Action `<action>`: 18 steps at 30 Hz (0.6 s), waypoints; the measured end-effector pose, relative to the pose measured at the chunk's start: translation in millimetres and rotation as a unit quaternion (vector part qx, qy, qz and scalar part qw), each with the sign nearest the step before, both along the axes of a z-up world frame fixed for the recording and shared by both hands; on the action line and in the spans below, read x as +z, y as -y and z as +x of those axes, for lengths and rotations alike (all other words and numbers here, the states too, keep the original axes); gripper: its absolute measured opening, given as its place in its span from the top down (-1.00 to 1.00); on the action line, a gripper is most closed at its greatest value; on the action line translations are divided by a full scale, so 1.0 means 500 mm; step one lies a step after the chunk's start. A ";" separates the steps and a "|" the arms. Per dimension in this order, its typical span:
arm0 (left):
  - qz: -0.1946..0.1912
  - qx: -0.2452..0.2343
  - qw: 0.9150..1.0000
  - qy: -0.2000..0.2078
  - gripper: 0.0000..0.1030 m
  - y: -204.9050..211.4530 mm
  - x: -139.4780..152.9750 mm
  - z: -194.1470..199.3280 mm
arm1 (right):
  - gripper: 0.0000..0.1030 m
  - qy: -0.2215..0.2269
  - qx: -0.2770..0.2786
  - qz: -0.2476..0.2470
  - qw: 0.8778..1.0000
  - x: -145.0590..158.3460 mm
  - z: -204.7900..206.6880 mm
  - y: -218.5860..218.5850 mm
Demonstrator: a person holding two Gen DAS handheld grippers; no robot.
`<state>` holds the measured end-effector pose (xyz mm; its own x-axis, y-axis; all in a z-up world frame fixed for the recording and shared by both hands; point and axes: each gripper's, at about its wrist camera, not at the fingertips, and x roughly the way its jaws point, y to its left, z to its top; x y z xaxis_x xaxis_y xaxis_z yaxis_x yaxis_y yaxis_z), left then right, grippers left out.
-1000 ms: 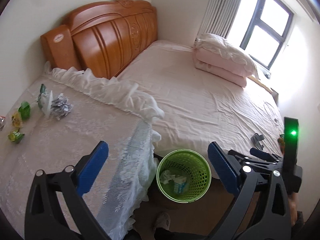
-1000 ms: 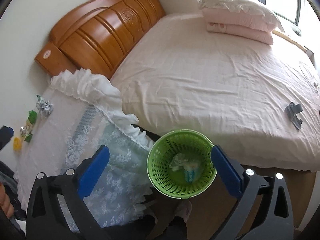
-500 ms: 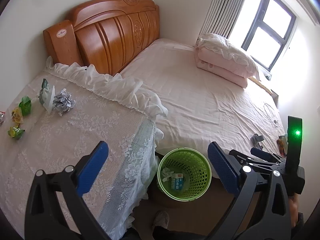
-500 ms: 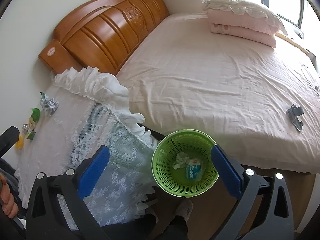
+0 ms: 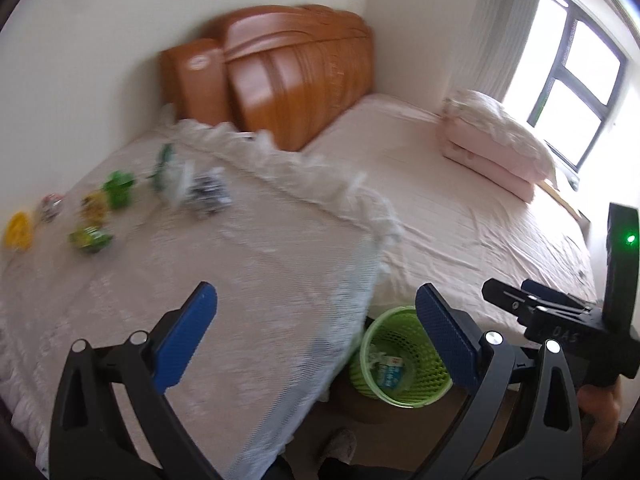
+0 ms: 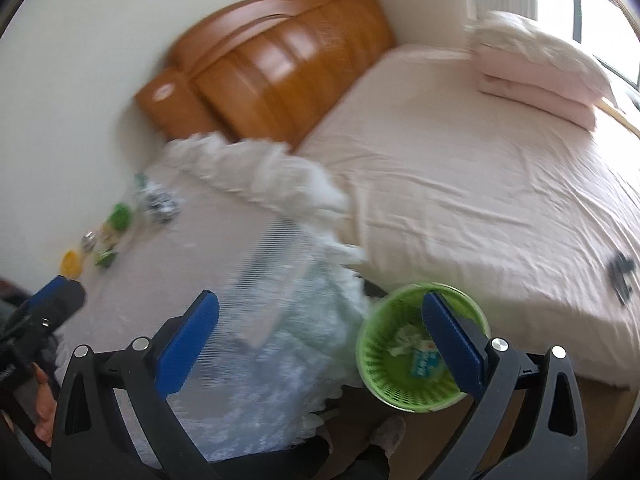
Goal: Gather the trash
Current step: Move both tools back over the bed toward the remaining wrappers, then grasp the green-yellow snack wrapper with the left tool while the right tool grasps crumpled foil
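Several scraps of trash lie on the lace-covered table (image 5: 224,280) at its far left: a crumpled silver wrapper (image 5: 208,196), green wrappers (image 5: 118,190) and a yellow piece (image 5: 17,230); the right wrist view shows them small, silver wrapper (image 6: 160,206) among them. A green basket (image 5: 400,364) stands on the floor between table and bed, holding a tissue and a small blue carton (image 6: 424,360). My left gripper (image 5: 316,336) is open and empty above the table's near corner. My right gripper (image 6: 320,336) is open and empty, over the table's edge and the basket (image 6: 420,348).
A wide bed (image 5: 460,216) with a pink sheet fills the right, with a wooden headboard (image 5: 288,72), folded pink bedding (image 5: 496,152) and a dark clip (image 6: 620,272). A window (image 5: 576,76) is behind. A slippered foot (image 5: 338,446) is on the floor below.
Both views have swung left and blurred with motion. The trash on the table now sits nearer the middle, and the basket has shifted to the right. Both grippers stay open.
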<state>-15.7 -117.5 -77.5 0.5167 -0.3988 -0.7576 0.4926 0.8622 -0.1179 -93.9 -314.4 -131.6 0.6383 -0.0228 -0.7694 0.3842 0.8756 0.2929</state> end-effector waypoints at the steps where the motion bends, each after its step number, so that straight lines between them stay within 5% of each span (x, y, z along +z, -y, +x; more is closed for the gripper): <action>1: 0.001 0.010 1.000 0.001 -0.85 -0.016 0.001 0.003 | -0.95 0.001 0.010 -0.001 1.000 0.003 0.012 -0.014; 10: -0.001 0.131 0.991 -0.010 -0.85 -0.210 -0.009 0.052 | -0.95 -0.004 0.137 -0.004 0.991 0.006 0.152 -0.190; 18: 0.002 0.180 0.983 -0.029 -0.85 -0.294 -0.041 0.105 | -0.95 -0.012 0.167 -0.008 0.986 0.001 0.214 -0.262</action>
